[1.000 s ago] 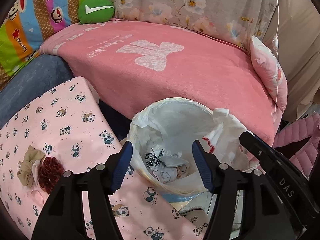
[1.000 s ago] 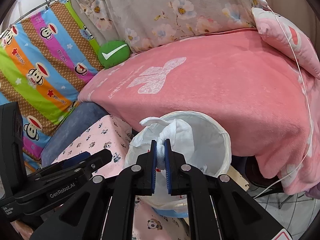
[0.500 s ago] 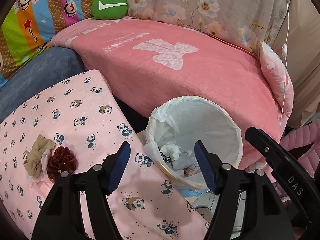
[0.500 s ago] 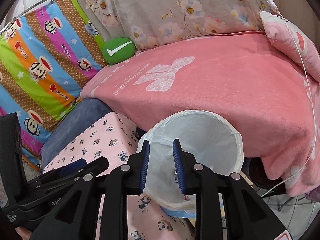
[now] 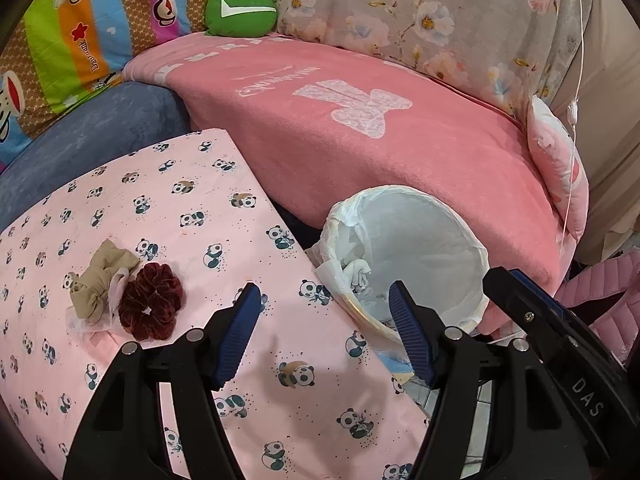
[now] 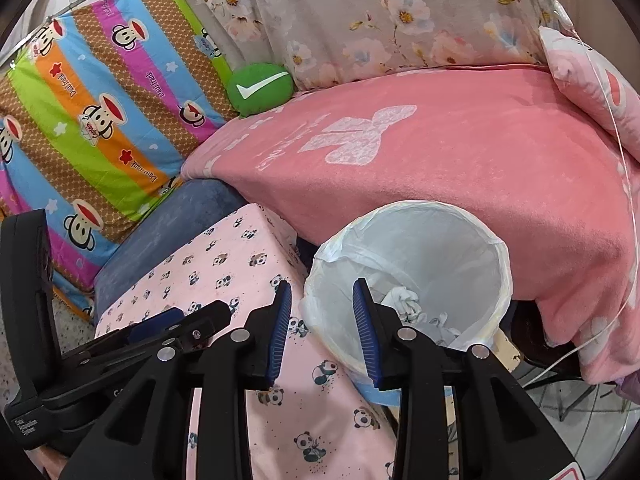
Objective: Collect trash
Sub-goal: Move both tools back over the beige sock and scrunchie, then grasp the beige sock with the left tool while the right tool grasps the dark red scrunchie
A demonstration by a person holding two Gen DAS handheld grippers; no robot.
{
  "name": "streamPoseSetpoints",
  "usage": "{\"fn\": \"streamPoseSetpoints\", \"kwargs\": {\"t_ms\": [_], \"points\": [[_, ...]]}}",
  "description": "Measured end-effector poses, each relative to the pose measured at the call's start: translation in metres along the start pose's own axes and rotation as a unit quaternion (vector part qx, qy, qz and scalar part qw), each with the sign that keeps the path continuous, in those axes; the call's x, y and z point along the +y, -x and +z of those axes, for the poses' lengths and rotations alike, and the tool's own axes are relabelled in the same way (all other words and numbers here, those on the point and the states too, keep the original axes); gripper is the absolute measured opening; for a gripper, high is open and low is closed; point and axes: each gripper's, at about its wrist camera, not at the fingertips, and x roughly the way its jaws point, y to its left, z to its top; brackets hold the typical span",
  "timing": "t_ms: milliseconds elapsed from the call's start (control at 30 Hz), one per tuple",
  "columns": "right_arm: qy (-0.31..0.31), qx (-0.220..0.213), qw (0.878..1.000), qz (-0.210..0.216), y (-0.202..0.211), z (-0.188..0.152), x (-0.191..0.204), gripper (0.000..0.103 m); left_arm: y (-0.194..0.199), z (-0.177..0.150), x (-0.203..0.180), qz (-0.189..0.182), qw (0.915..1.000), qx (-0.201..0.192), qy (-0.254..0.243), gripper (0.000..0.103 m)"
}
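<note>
A white-lined trash bin point(image 5: 432, 236) stands between the panda-print table point(image 5: 168, 208) and the pink sofa; it also shows in the right wrist view point(image 6: 440, 240). Crumpled white tissue point(image 6: 404, 298) lies inside it, also visible in the left wrist view point(image 5: 358, 274). My left gripper point(image 5: 324, 304) is open and empty above the table edge beside the bin. My right gripper point(image 6: 322, 300) is open and empty over the bin's near rim. A beige scrunchie point(image 5: 102, 280) and a dark red scrunchie point(image 5: 154, 300) lie on the table at the left.
The pink blanket-covered sofa point(image 5: 380, 140) runs behind the bin. A green cushion point(image 5: 240, 10) and a striped monkey-print blanket point(image 6: 92, 112) lie at the back left. A pink pillow point(image 5: 560, 176) and a white cable point(image 6: 624, 168) are at the right.
My right gripper opened and let go of the white tissue, which fell into the bin. Both grippers pulled back and left, so more of the table shows.
</note>
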Motion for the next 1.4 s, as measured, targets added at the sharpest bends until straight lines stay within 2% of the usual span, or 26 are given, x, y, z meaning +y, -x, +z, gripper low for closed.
{"fn": "streamPoseSetpoints", "kwargs": {"t_ms": [867, 1400], "points": [[0.061, 0.034, 0.997, 0.038, 0.001, -0.041, 0.08, 0.04, 0.035, -0.045, 0.092, 0.04, 0.9957, 0.001, 0.084, 0.063], [0.098, 0.087, 0.99, 0.055, -0.038, -0.069, 0.138, 0.04, 0.036, -0.06, 0.177, 0.077, 0.9864, 0.007, 0.145, 0.063]]}}
